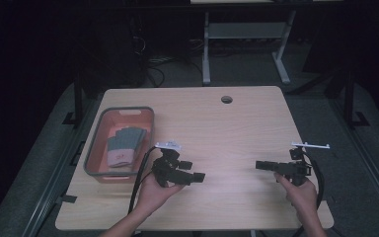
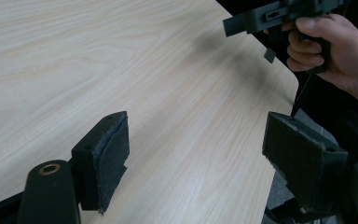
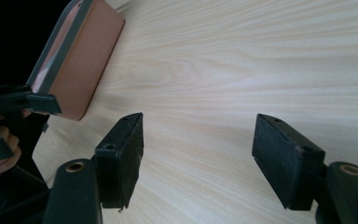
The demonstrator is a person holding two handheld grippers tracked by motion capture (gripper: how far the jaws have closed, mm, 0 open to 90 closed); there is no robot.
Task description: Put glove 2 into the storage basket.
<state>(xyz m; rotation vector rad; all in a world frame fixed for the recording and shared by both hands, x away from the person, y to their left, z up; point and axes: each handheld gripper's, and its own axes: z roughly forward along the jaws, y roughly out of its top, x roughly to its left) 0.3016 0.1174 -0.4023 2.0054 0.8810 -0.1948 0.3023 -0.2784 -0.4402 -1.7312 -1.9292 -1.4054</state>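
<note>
Both grippers hung open and empty over the wooden table's near edge

The left gripper and right gripper faced each other, jaws wide with bare wood between the pads; the orange bin by the table's left edge held a grey glove, just beside the left hand

Tabletop before me: light wood grain, with a round hole near its far edge. Beyond that edge, a white frame stands on the dark floor, cables lying loose just left of it. Black posts rise beside the tabletop on both sides.
</note>
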